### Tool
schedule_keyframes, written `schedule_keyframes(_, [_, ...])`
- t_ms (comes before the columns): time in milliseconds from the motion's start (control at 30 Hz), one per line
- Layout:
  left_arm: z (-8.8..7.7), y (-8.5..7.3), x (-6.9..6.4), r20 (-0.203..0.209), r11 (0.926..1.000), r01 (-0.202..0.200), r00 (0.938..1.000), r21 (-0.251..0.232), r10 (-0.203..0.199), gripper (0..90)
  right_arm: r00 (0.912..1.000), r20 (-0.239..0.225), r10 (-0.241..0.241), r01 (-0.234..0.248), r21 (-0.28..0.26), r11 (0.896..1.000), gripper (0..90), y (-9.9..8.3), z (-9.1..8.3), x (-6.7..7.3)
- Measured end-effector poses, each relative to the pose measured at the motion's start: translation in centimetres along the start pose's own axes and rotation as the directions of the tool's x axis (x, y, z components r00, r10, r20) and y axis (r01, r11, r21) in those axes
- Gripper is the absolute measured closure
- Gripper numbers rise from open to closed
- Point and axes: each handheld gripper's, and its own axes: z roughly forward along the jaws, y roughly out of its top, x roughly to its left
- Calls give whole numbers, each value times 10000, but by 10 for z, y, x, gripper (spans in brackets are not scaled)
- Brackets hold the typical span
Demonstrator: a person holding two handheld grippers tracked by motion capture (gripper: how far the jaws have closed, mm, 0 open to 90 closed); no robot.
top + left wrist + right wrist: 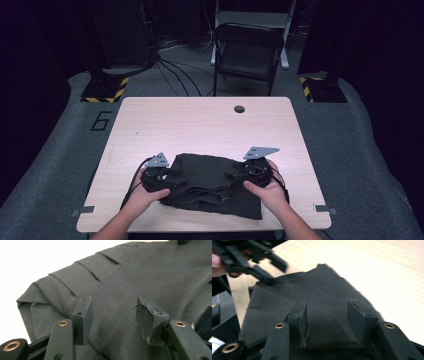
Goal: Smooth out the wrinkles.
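Item: dark folded garment (pixel 212 185), lying at the near edge of my wooden table (pixel 200 125). Left gripper (pixel 113 315) and right gripper (pixel 328 315): jaws parted above the cloth, nothing clamped. Risk I see: loose folds (pixel 85 277) springing apart unpinned, or a pad snagging cloth on withdrawal.

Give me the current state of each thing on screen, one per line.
Dark garment: folded in layers, lying flat on the table.
Left gripper: jaws apart, over the cloth, gripping nothing.
Right gripper: jaws apart, over the cloth, gripping nothing.
Folding chair: unfolded, unoccupied.
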Motion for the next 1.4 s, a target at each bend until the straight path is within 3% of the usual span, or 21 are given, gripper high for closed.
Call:
schedule_keyframes(100, [7, -2, 1, -79, 9999, -91, 9999, 146, 92, 468, 9990, -296, -330, 344, 496, 9982, 492, 1, 12, 7])
schedule_keyframes(267, [12, -7, 4, -211, 9997, 24, 9998, 257, -19, 464, 9984, -521, -210, 266, 1088, 9937, 491, -14, 19, 11])
schedule_keyframes(467, [14, -15, 8, -185, 9993, 172, 9997, 335, -166, 457, 9991, -336, -257, 309, 1674, 9854, 487, -37, 27, 11])
schedule_keyframes(700, [19, -22, 10, -290, 9988, 202, 9994, 446, -190, 439, 9998, -190, -58, 91, 1798, 9837, 471, -55, 33, 11])
schedule_keyframes(967, [18, -28, 12, -188, 9984, 441, 9989, 342, -435, 438, 9995, -82, 298, -277, 1907, 9813, 467, -58, 35, 11])
schedule_keyframes(1233, [23, -29, 14, -426, 9982, 541, 9977, 254, -530, 440, 9989, 314, -353, 287, 1895, 9815, 484, -56, 42, 9])
schedule_keyframes(1400, [26, -27, 16, -604, 9959, 887, 9943, 185, -874, 441, 9978, 580, -333, 217, 1906, 9814, 486, -51, 47, 4])
